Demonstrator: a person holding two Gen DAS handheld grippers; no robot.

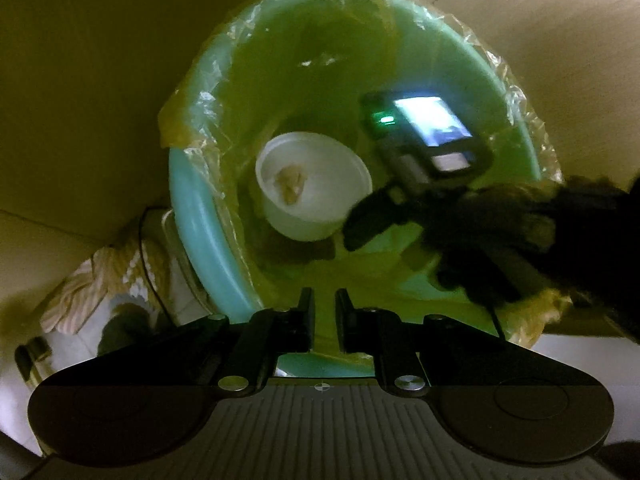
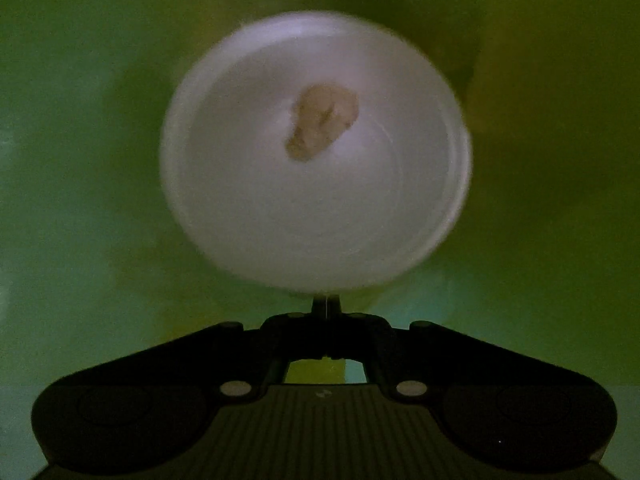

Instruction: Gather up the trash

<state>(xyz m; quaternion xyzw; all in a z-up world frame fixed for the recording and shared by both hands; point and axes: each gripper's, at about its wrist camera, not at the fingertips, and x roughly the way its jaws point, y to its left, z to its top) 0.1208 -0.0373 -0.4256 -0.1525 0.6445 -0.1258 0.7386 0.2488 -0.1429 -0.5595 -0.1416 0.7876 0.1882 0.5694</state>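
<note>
R wrist view is blurred and dim: the white cup (image 2: 316, 168) has a smeared rim, and its near edge hides the very tips of the right gripper (image 2: 327, 307), so whether the tips touch the cup can't be told. The fingers (image 2: 320, 306) meet at bottom centre w/ only a hairline between them, i.e. together, nothing visibly clamped. Around the cup there is only green-yellow haze; no bin rim shows here.

L wrist view gives the wider scene: a teal bin (image 1: 200, 236) lined w/ a clear bag (image 1: 516, 92), the cup lying deep inside at frame centre, tilted on its side w/ mouth facing the camera. The right gripper (image 1: 358, 236) reaches in from the right, dark and motion-blurred, just beside the cup's lower-right edge; a gloved hand (image 1: 520, 236) holds it and a lit screen (image 1: 430, 120) sits on top. Left gripper (image 1: 324, 300) at bottom centre hangs over the bin's near rim, fingers nearly together w/ a narrow gap, nothing between.

The cup is plain white, w/ a crumpled tan scrap (image 2: 322, 120) inside. Lower left: striped cloth (image 1: 100, 284), partly cut off.
</note>
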